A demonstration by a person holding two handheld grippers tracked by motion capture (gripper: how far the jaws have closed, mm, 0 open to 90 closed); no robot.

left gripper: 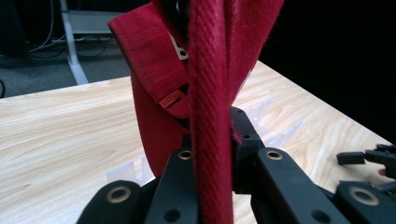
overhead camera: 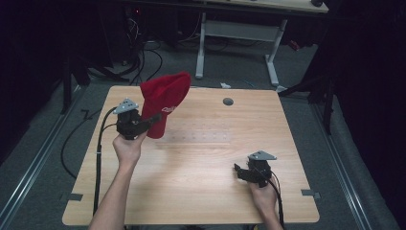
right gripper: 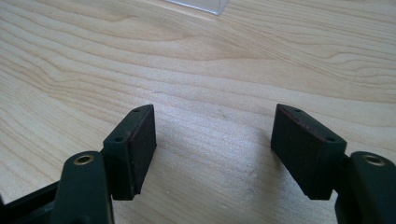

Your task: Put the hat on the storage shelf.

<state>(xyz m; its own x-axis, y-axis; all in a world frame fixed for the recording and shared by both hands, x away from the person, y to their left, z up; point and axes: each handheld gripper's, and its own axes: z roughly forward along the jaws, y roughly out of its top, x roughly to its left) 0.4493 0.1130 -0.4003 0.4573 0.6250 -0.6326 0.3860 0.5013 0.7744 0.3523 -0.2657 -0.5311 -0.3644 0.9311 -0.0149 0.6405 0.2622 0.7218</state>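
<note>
Right now the left gripper (overhead camera: 154, 118) has its fingers clamped on a fold of the red cap (overhead camera: 164, 103), holding it up off the bench (overhead camera: 201, 191) over the far left part of the top. In the left gripper view a thick rolled edge of the red fabric runs straight up between the jaws, and the rest of the cap hangs to the left of it with its small tag showing. The right gripper (overhead camera: 238, 168) rests low over the near right part of the bench, well apart from the cap, its fingers (right gripper: 140, 140) spread wide with nothing between them.

The main risk, as I judge it, is the hold itself: only a narrow roll of cloth is pinched, and most of the cap's weight hangs to one side, so a quick swing could let the fabric creep out and the cap drop or fall in a heap. The cap is also slack and folded over, so its shape could shift as it travels, leaving the right fingers no clear edge to take. A clear plastic piece (right gripper: 198, 4) lies flat on the bench and a trailing edge could drag across it
</note>
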